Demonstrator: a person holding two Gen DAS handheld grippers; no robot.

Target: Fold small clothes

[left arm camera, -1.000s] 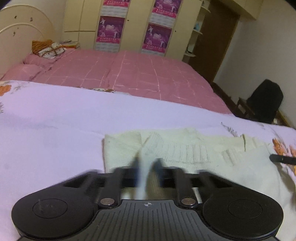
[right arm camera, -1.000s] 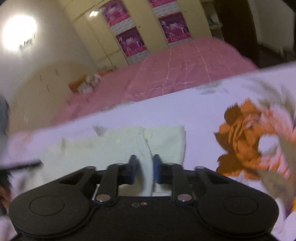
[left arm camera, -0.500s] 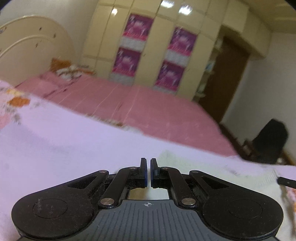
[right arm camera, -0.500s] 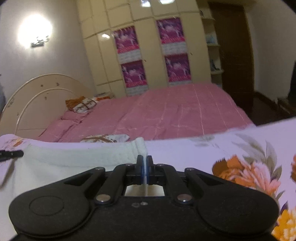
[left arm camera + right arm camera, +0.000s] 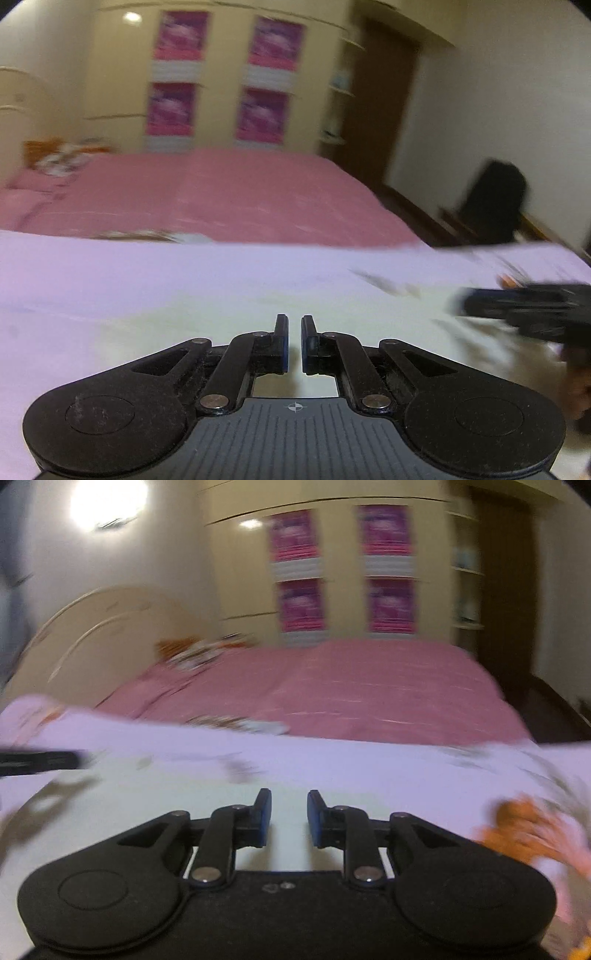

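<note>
With your left tool (image 5: 294,341) barely parted and your right tool (image 5: 289,819) spread, neither pinching the cream knit garment (image 5: 229,325) lying just under and ahead of their tips, a careless sweep could drag the fold open.

A home bedroom: pink-covered bed (image 5: 207,199), curved headboard (image 5: 96,627), tall wardrobe (image 5: 221,74).

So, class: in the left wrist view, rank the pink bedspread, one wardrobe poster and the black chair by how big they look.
1. Pink bedspread, by far the largest.
2. Black chair.
3. Wardrobe poster.
The chair and the poster look close in area, motion blur smears both, and their distance from the camera differs, so that order is unsure.
</note>
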